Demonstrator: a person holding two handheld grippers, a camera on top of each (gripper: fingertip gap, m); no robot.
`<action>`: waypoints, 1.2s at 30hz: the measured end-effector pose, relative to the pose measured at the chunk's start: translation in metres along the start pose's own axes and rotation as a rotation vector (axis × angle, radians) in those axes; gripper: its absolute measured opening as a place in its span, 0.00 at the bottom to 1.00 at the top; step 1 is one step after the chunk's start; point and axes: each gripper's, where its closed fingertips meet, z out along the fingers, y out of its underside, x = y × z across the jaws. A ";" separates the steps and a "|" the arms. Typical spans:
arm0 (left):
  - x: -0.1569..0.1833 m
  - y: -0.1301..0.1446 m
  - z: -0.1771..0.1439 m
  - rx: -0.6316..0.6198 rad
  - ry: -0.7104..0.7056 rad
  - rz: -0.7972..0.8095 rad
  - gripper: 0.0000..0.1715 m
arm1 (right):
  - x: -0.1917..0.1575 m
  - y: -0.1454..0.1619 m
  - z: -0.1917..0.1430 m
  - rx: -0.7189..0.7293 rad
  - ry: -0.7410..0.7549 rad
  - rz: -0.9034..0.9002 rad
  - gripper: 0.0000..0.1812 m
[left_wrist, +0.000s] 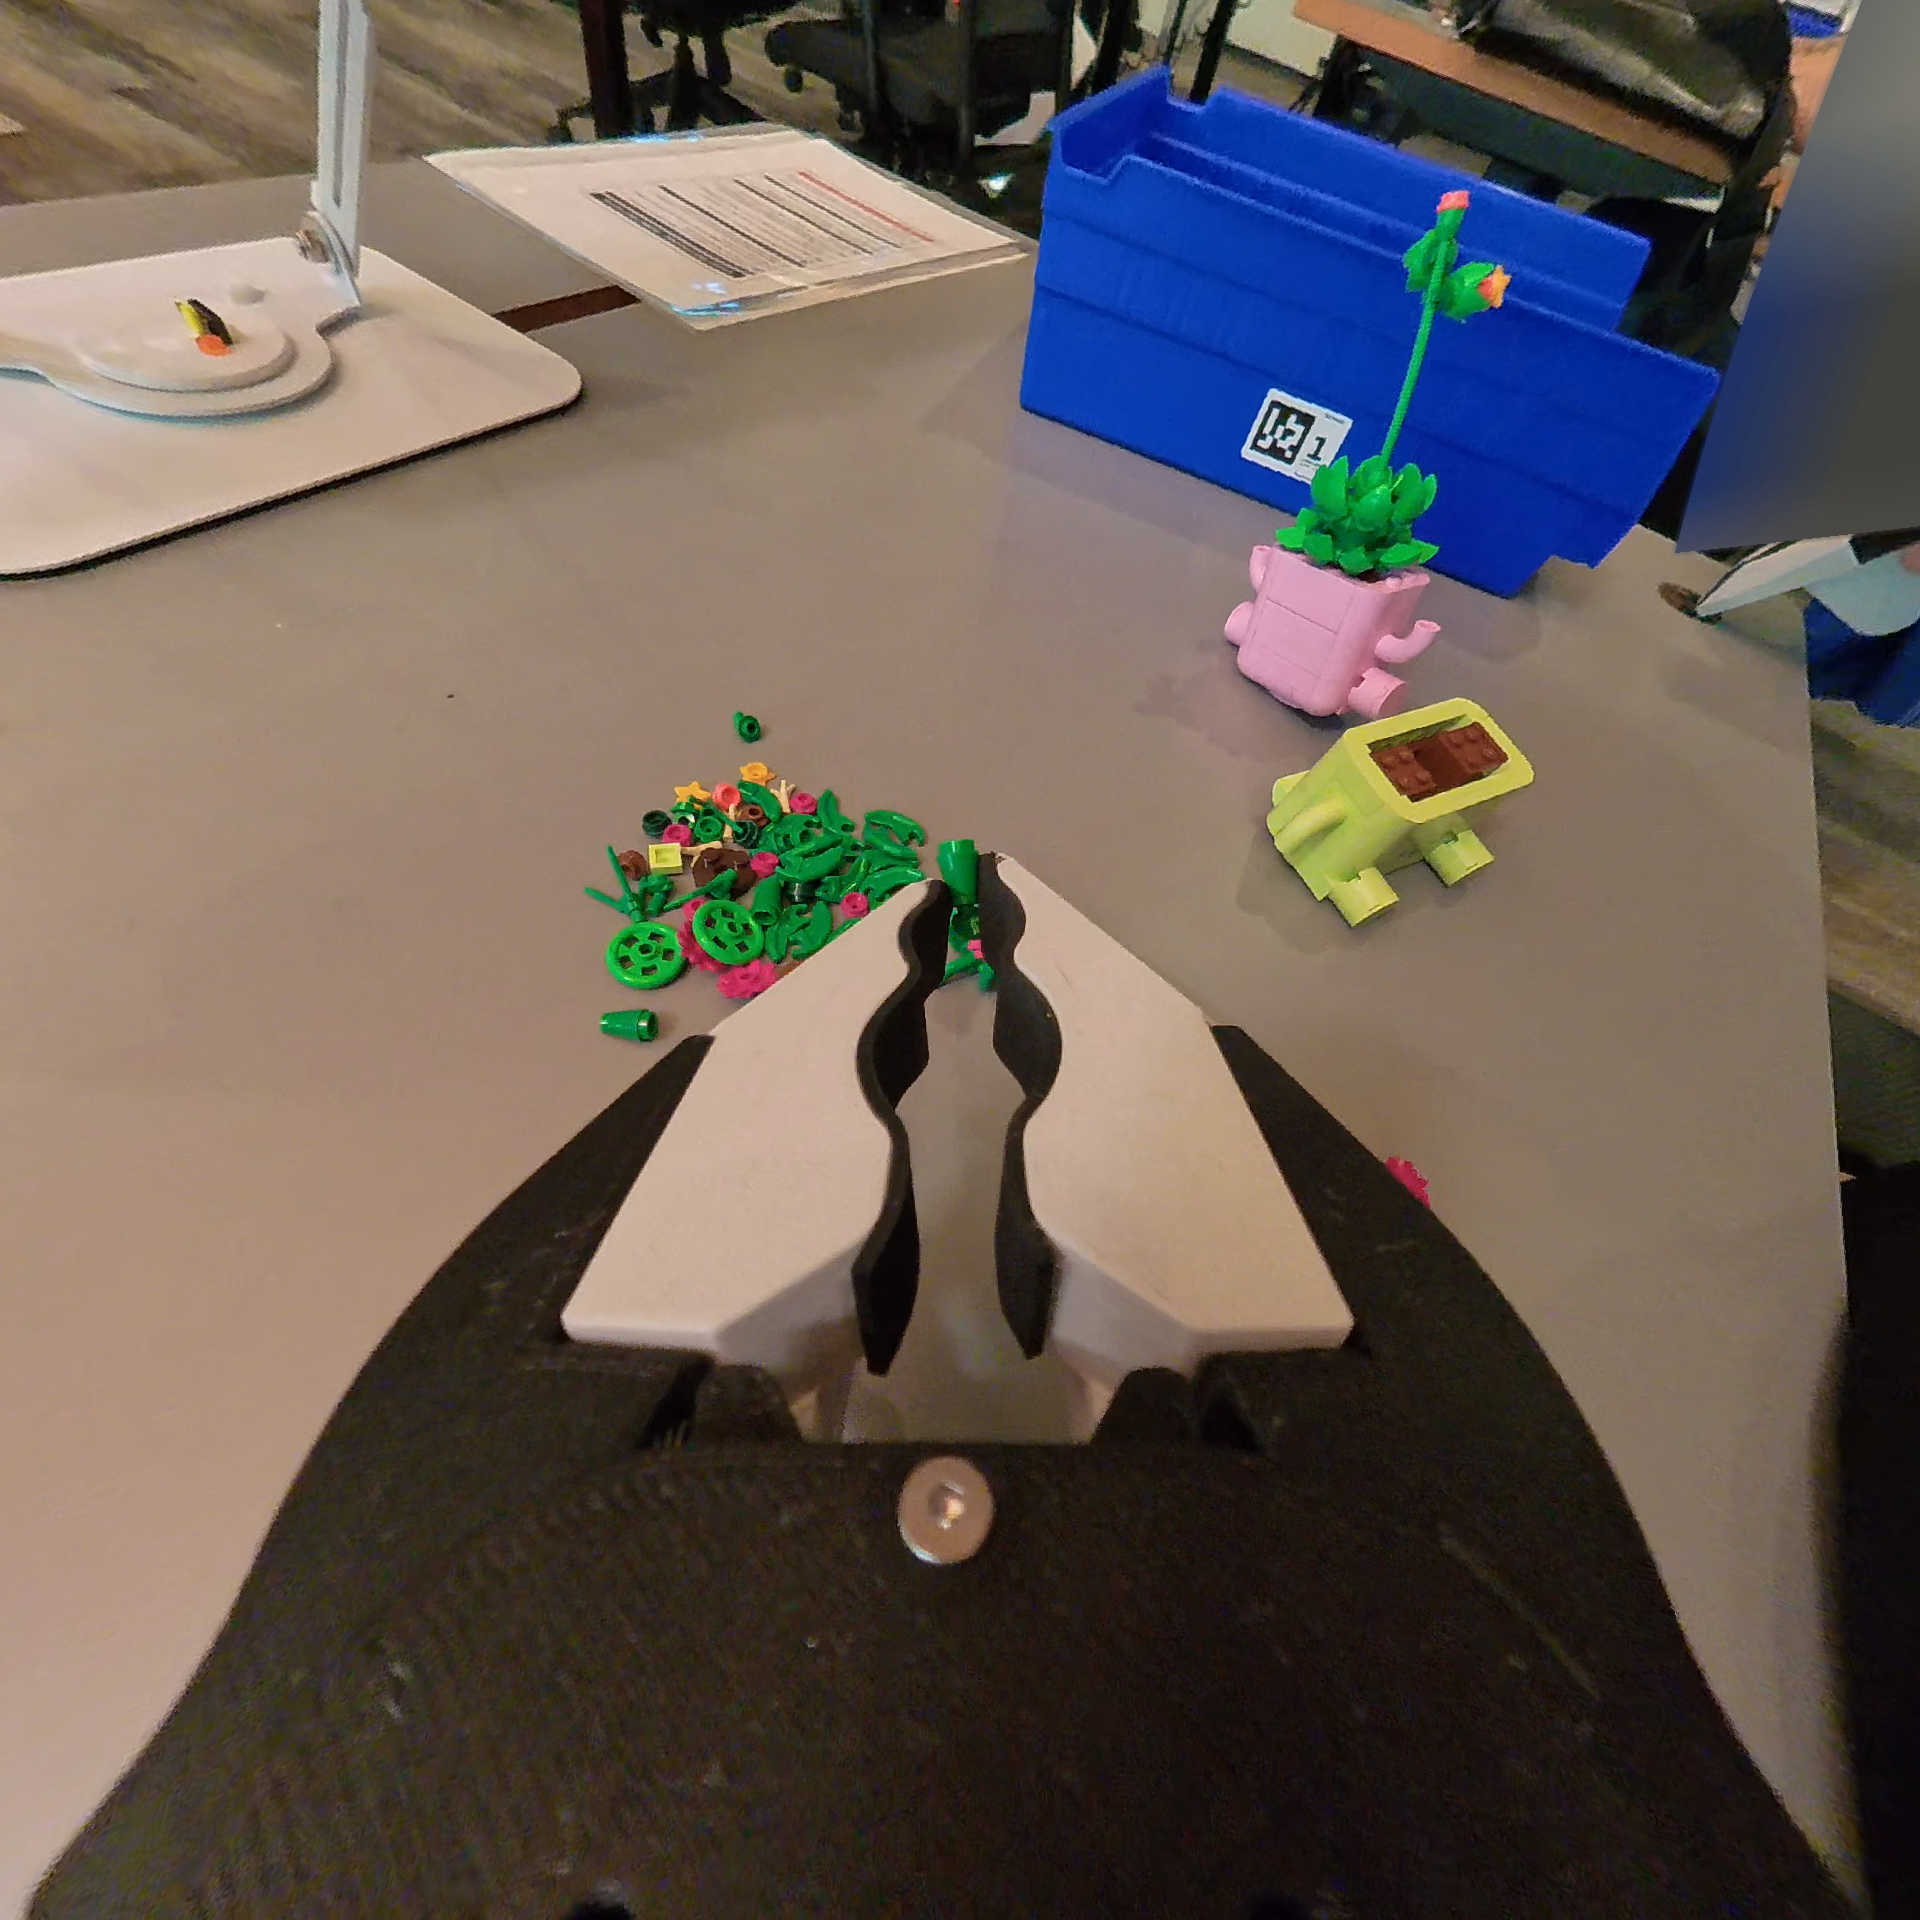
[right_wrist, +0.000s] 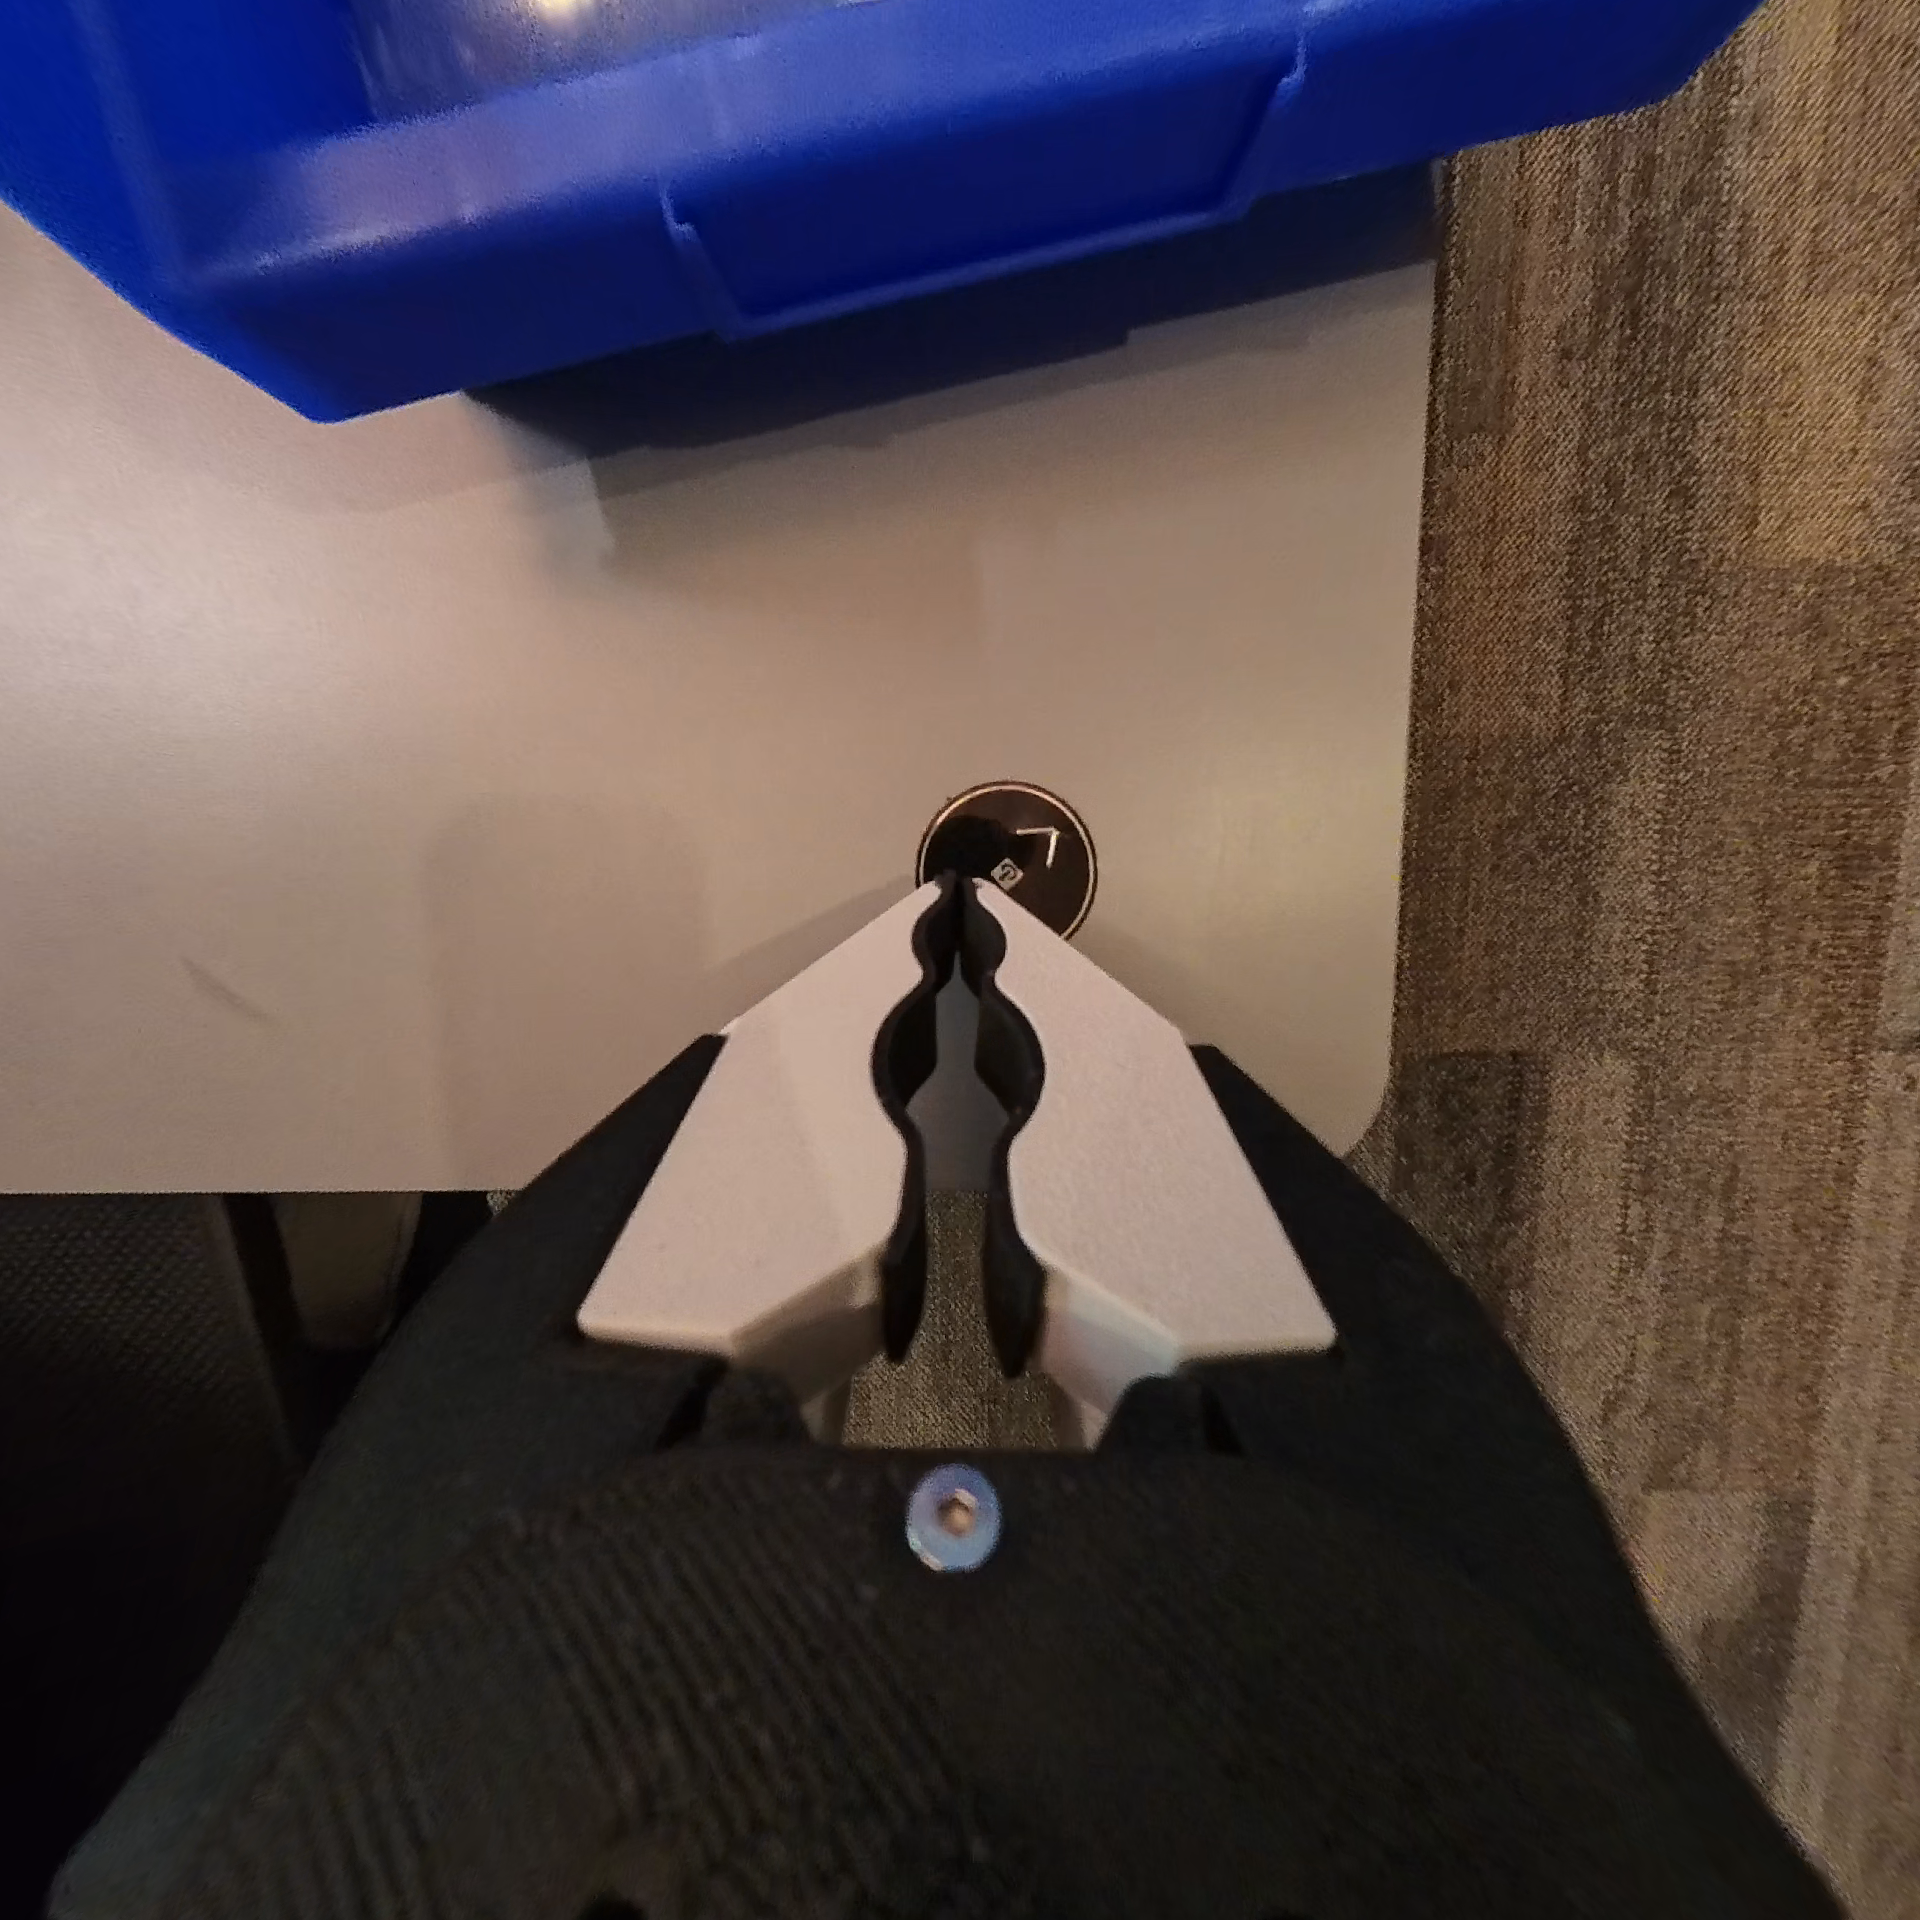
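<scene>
Right gripper (right_wrist: 961, 883) hovering over a grey table (right_wrist: 416, 779)
Its jaws are sitting closed, tips meeting just in front of a round black disc (right_wrist: 1039, 847) lying near the table's corner, while a blue bin (right_wrist: 623, 208) is resting beyond and carpeted floor (right_wrist: 1662, 727) is showing alongside

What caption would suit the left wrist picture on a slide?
Left gripper pinching a small green piece at the edge of a pile of toy-brick plant parts on a grey table.
</scene>
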 end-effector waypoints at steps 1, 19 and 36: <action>0.000 0.000 -0.001 0.004 0.000 0.000 0.01 | 0.000 0.000 0.000 -0.009 0.005 -0.004 0.00; 0.016 -0.004 -0.022 0.047 0.025 0.014 0.01 | 0.003 -0.002 -0.004 0.148 -0.224 0.356 0.00; 0.024 -0.032 -0.044 0.098 0.043 0.011 0.01 | 0.005 -0.009 -0.018 0.082 -0.056 0.141 0.00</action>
